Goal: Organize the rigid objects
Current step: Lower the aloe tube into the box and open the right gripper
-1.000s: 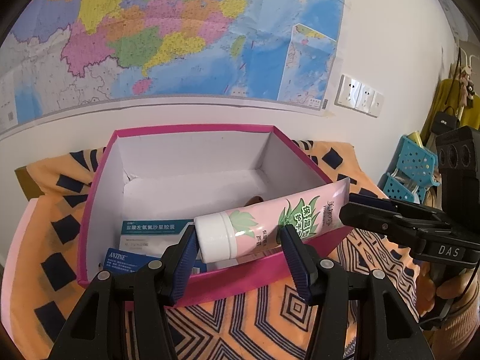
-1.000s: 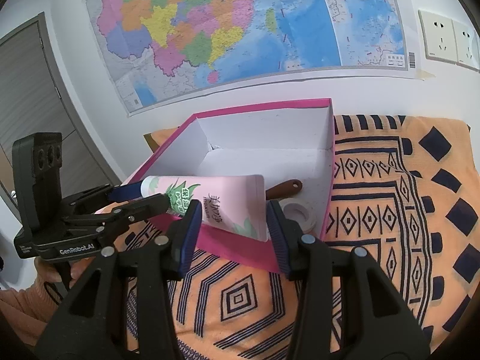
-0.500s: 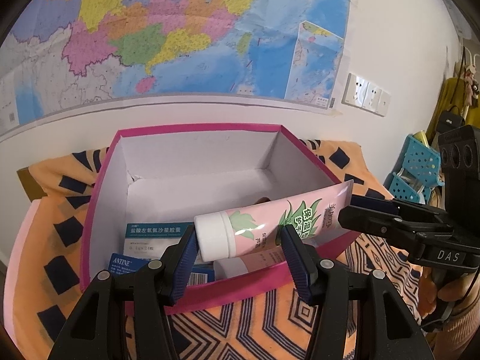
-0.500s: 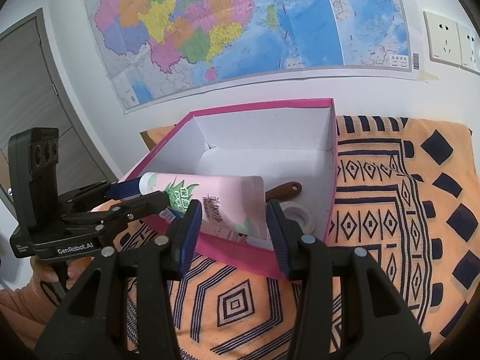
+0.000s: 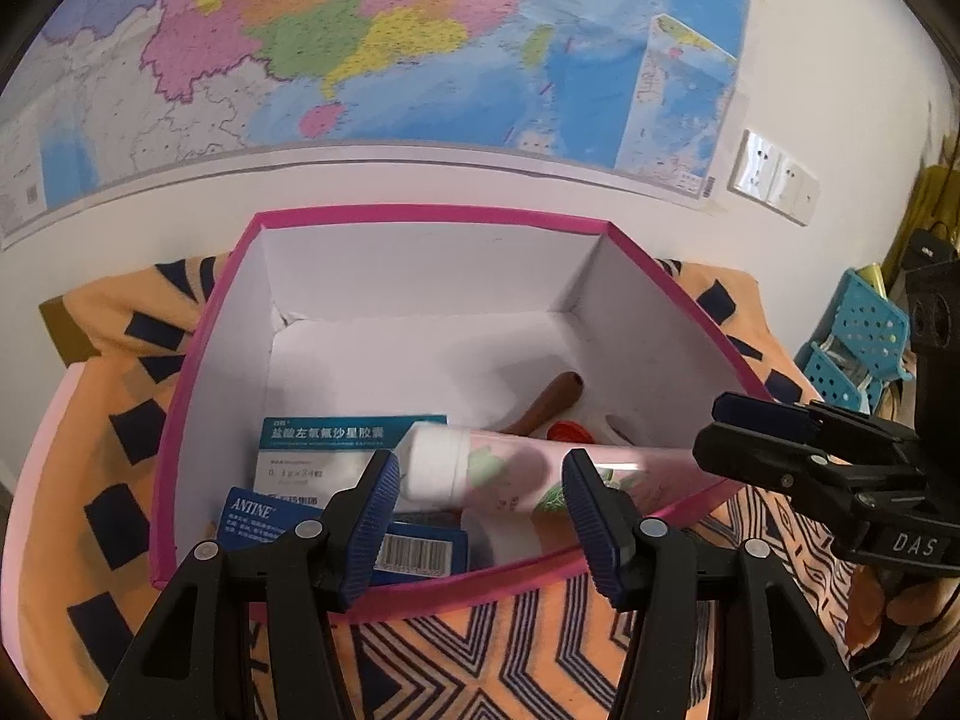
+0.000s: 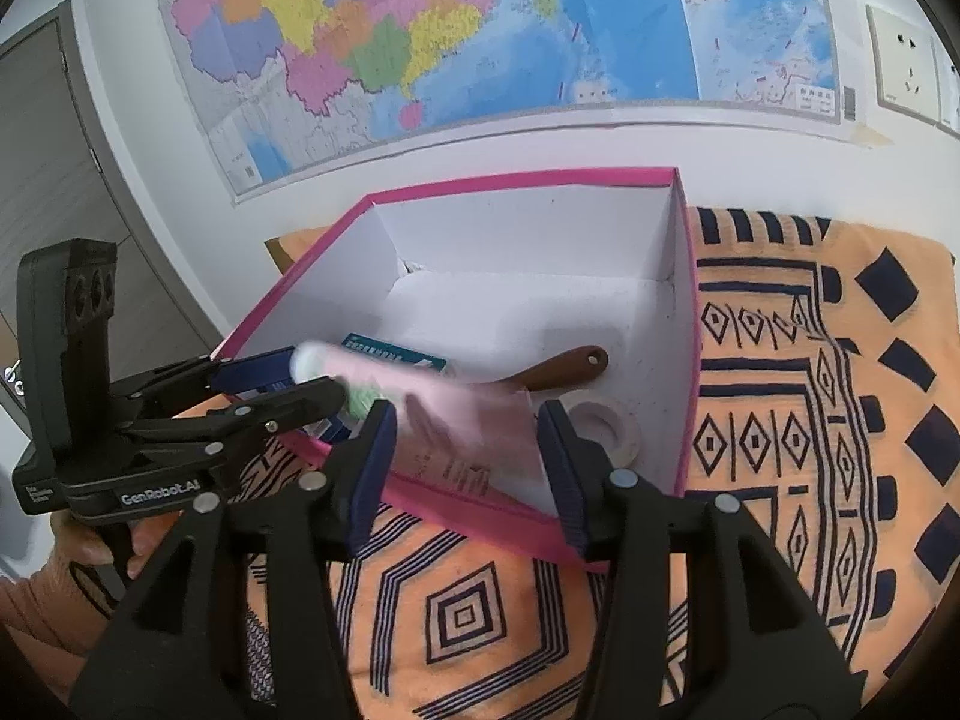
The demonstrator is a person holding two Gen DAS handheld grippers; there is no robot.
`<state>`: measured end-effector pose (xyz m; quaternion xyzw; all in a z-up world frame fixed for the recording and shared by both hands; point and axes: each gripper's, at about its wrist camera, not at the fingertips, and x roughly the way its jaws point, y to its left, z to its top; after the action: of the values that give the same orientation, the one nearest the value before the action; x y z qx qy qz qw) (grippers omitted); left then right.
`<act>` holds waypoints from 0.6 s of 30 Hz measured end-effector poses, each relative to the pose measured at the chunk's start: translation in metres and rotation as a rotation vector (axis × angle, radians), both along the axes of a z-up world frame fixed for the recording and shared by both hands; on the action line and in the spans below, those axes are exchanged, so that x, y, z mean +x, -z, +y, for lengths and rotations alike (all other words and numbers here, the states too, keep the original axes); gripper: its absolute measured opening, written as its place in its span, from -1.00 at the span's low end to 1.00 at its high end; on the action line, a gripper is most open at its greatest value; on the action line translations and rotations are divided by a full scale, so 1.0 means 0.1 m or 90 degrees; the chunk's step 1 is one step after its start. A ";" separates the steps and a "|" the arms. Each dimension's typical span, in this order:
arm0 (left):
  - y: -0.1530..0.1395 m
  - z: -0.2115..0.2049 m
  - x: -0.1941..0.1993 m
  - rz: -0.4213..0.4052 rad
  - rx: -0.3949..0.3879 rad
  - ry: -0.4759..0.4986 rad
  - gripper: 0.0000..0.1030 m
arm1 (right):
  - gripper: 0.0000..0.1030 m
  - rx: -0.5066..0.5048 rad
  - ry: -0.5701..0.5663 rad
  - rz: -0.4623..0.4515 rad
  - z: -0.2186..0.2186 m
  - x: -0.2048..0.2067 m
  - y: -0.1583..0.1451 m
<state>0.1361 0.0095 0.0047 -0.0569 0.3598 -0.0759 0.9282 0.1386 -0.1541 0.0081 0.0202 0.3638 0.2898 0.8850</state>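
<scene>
A pink tube (image 5: 528, 468) with a white cap lies blurred across the near part of the pink-rimmed white box (image 5: 420, 216). My left gripper (image 5: 480, 471) is still closed on its cap end. In the right wrist view the left gripper (image 6: 288, 384) clamps the tube (image 6: 456, 420) near the cap. My right gripper (image 6: 465, 414) straddles the flat end with its jaws opening and narrow gaps at both pads. In the left wrist view the right gripper (image 5: 714, 435) sits at the box's right wall.
Inside the box (image 6: 510, 180) lie a teal-and-white medicine carton (image 5: 336, 444), a blue carton (image 5: 252, 516), a brown handle (image 6: 558, 369) and a white tape roll (image 6: 600, 426). The box stands on an orange patterned cloth (image 6: 840, 420) against a wall with a map. A blue basket (image 5: 858, 342) is at the right.
Both grippers have come forward and down over the box. The tube's flat end has dropped from its raised tilt to about level inside the box, and the tube is now blurred.
</scene>
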 end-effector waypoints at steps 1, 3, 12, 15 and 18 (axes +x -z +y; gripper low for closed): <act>0.00 0.01 -0.01 -0.002 0.002 -0.002 0.14 | 0.00 -0.002 0.000 -0.001 0.01 -0.01 0.00; -0.01 0.01 -0.05 -0.007 0.006 -0.006 0.18 | 0.02 0.000 0.000 -0.002 0.01 -0.02 -0.01; -0.14 0.07 -0.50 -0.081 0.021 -0.014 0.89 | 0.25 0.003 -0.008 -0.040 -0.04 -0.32 -0.06; -0.17 0.08 -0.69 -0.106 0.025 -0.020 1.00 | 0.39 -0.001 -0.011 -0.064 -0.04 -0.51 -0.07; -0.18 0.09 -0.83 -0.109 0.022 -0.021 1.00 | 0.54 -0.014 -0.013 -0.089 0.00 -0.69 -0.05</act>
<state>0.0527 0.0181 0.0223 -0.0399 0.2793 -0.0591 0.9576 0.0693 -0.1544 0.0127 -0.0136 0.3042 0.2956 0.9055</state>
